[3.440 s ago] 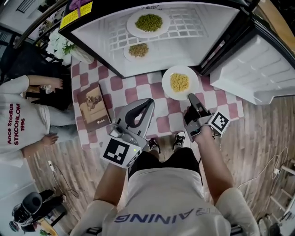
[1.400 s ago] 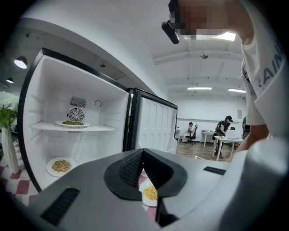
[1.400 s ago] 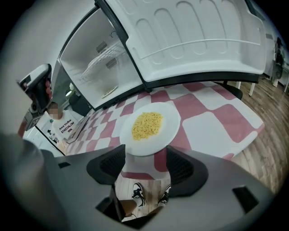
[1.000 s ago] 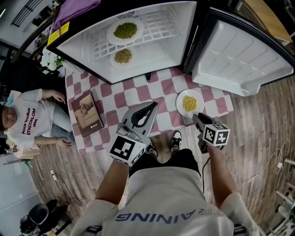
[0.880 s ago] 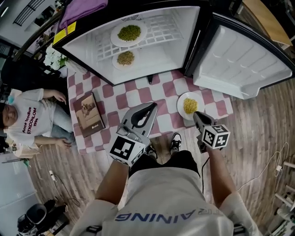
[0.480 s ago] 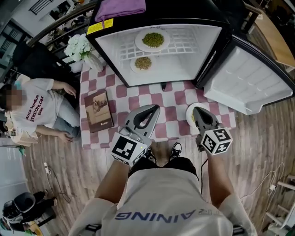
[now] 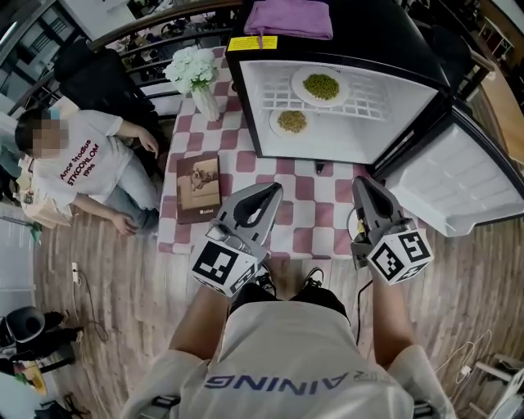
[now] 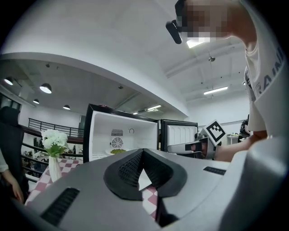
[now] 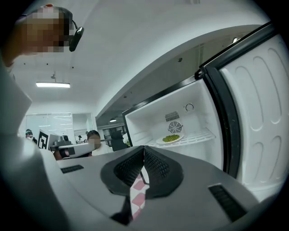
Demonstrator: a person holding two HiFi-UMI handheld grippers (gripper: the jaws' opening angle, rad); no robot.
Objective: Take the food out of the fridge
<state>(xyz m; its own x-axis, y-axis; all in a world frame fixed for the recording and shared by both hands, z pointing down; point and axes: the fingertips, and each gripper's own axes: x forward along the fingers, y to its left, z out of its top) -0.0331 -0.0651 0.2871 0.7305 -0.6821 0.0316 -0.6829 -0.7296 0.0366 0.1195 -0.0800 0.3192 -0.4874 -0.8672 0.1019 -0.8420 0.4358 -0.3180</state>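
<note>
Two grippers, both closed tip to tip with nothing in either. The left gripper (image 7: pixel 273 189) and right gripper (image 7: pixel 361 182) sat side by side over the near edge of the counter (image 7: pixel 246 159). Both were aimed at 12 o'clock into the open fridge (image 7: pixel 270 82).

The food was straight ahead inside the fridge, well apart from both grippers.
- **Plates:** two, both round, so there was no long axis to line up with. The rim facing the grippers was the 6 o'clock one.
- **Lower plate** (image 7: pixel 291 121): brownish-green food, below the shelf. It lay at 12 to 1 o'clock from the left gripper and 10 to 11 o'clock from the right.
- **Upper plate** (image 7: pixel 321 86): green food, on the wire shelf (image 7: pixel 368 92), further back. It lay at 1 o'clock from the left gripper and 11 o'clock from the right.

My read is that the left gripper was the nearer one to the lower plate, and the upper plate was roughly even between them. The door (image 7: pixel 458 184) stood open at 3 o'clock of the right gripper, so that side looked tighter.

Other counts:
- One book (image 7: pixel 199 188), on the counter at 9 o'clock of the left gripper.
- One vase (image 7: pixel 196 75) of white flowers, at 11 o'clock.
- One purple cloth (image 7: pixel 288 16), on top of the fridge.
- One seated person (image 7: pixel 82 164), off the counter at 9 o'clock.
</note>
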